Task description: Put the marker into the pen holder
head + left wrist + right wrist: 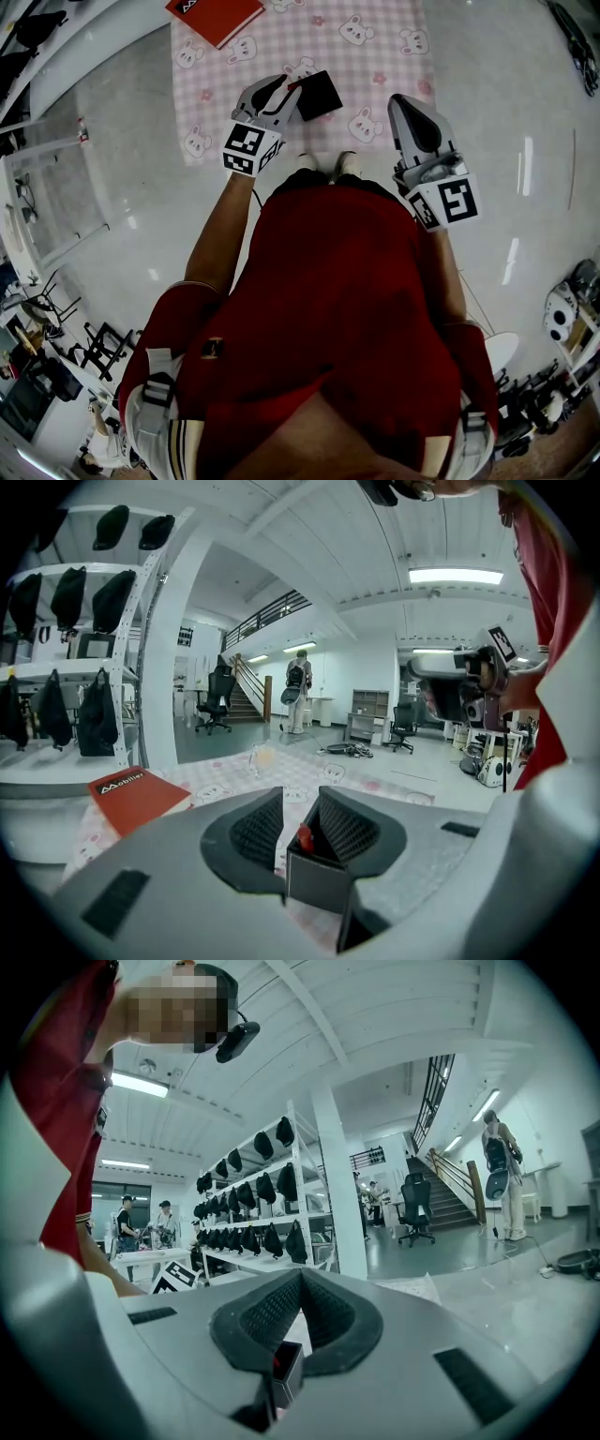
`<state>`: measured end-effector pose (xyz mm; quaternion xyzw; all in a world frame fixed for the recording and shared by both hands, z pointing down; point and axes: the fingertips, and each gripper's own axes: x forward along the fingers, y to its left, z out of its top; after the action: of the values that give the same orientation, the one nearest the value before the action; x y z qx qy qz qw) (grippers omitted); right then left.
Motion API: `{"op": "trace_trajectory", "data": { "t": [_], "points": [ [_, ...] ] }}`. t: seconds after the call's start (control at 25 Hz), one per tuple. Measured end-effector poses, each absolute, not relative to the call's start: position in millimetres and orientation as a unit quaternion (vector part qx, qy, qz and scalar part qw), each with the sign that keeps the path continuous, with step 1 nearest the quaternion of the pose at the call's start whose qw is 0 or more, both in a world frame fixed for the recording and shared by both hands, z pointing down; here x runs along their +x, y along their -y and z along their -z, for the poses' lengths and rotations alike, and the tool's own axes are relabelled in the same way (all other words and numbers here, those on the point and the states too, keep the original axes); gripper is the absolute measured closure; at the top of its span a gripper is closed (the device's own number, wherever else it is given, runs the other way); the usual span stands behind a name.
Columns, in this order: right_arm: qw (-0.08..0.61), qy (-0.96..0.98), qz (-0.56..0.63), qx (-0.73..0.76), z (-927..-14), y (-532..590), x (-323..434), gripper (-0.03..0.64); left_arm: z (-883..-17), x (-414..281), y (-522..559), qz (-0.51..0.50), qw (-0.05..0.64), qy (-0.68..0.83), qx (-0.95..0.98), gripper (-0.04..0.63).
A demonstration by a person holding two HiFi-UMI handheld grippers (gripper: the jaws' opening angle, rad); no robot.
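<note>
In the head view my left gripper (pixel 284 90) reaches the left corner of the black square pen holder (pixel 319 94) on the pink checked mat (pixel 375 66). The marker (pixel 293 86) shows as a short red stroke at that corner. In the left gripper view the marker's red end (pixel 303 837) stands in the pen holder (pixel 319 881), between the jaws. My left gripper (pixel 300 803) is open a little, with mat showing between the left pad and the marker. My right gripper (pixel 405 101) hangs right of the holder, shut and empty (pixel 300 1277).
A red book (pixel 214 16) lies at the mat's far left corner, also in the left gripper view (pixel 136 794). Shelves with dark bags (pixel 66 667) stand to the left. The person's feet (pixel 328 163) are at the mat's near edge. Glossy floor surrounds the mat.
</note>
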<state>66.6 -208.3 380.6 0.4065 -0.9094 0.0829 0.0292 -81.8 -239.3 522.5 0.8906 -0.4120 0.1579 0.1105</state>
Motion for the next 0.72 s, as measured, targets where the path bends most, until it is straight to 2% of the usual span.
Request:
{"op": "trace_trajectory", "data": {
  "t": [0.48,0.72],
  "points": [
    [0.0,0.914,-0.075,0.4,-366.1,204.3,65.5,0.618,-406.8,-59.1,232.7,-0.055,0.044,0.426,0.902,0.497],
    [-0.015,0.918,-0.064,0.39,-355.1,197.3,60.9,0.618,-371.1,-51.2,218.9,-0.031,0.02,0.423,0.906,0.536]
  ]
}}
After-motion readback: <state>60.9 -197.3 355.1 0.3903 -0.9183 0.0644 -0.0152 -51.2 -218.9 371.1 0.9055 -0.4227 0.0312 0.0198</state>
